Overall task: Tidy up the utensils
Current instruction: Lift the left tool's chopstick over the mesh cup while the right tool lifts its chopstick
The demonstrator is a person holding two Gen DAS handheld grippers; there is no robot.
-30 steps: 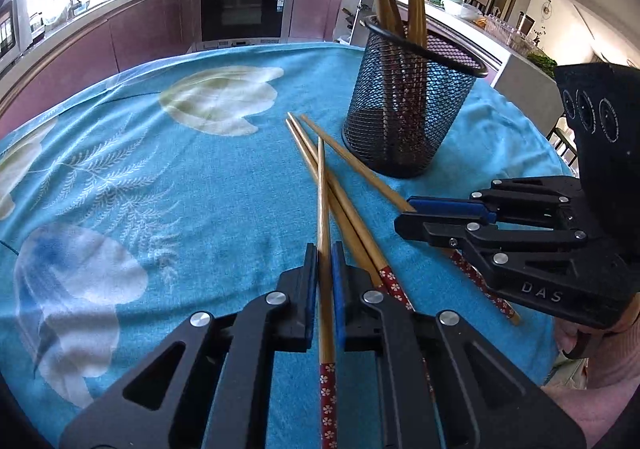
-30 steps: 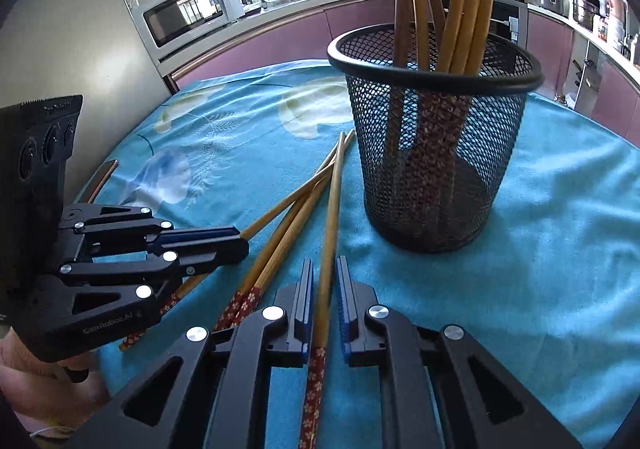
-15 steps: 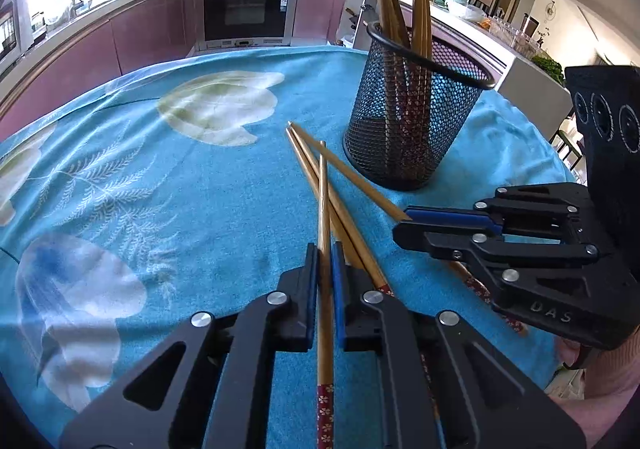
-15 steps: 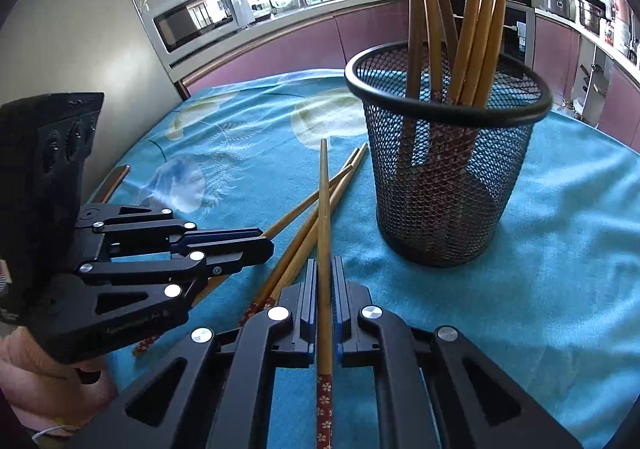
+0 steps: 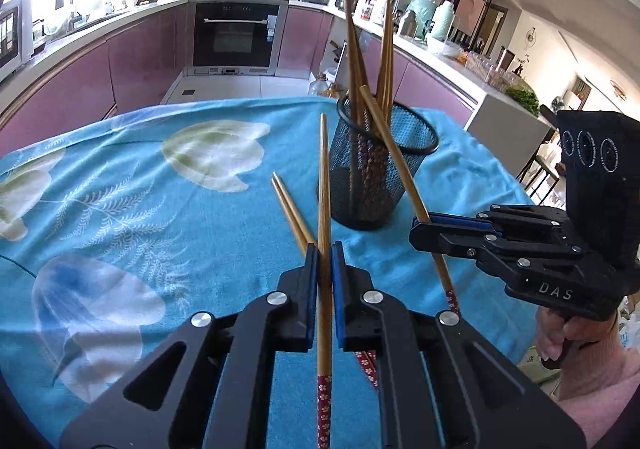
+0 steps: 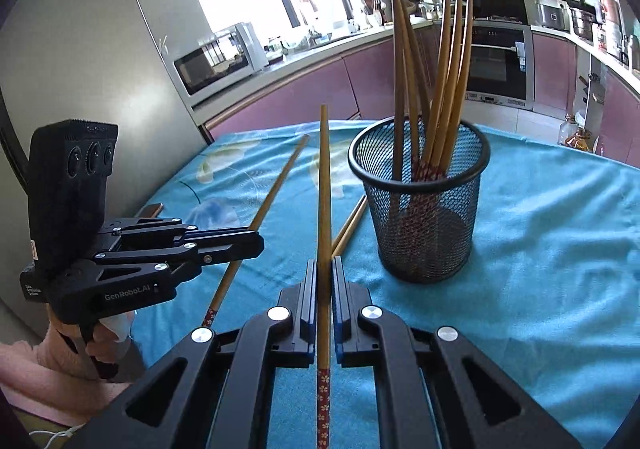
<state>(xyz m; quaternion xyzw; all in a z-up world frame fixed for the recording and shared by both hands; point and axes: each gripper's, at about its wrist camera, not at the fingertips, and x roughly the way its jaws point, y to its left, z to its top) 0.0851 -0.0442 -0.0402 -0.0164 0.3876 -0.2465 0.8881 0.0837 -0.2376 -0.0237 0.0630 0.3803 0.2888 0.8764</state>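
Now you hold one chopstick in each gripper, both lifted off the blue tablecloth. On the left, the left gripper is clamped on a chopstick that points up toward the mesh holder. Two more chopsticks lie on the cloth just beside it. Further right, the right gripper is clamped on its own chopstick, tip raised beside the holder's rim, where several already stand.

Expect these sticks to be light, stiff and smooth — likely to pivot or slide between flat pads. You grip each toward the patterned end, well off the middle, so the long tapered end can swing. A hold nearer the middle would steady it — otherwise tilt slowly.
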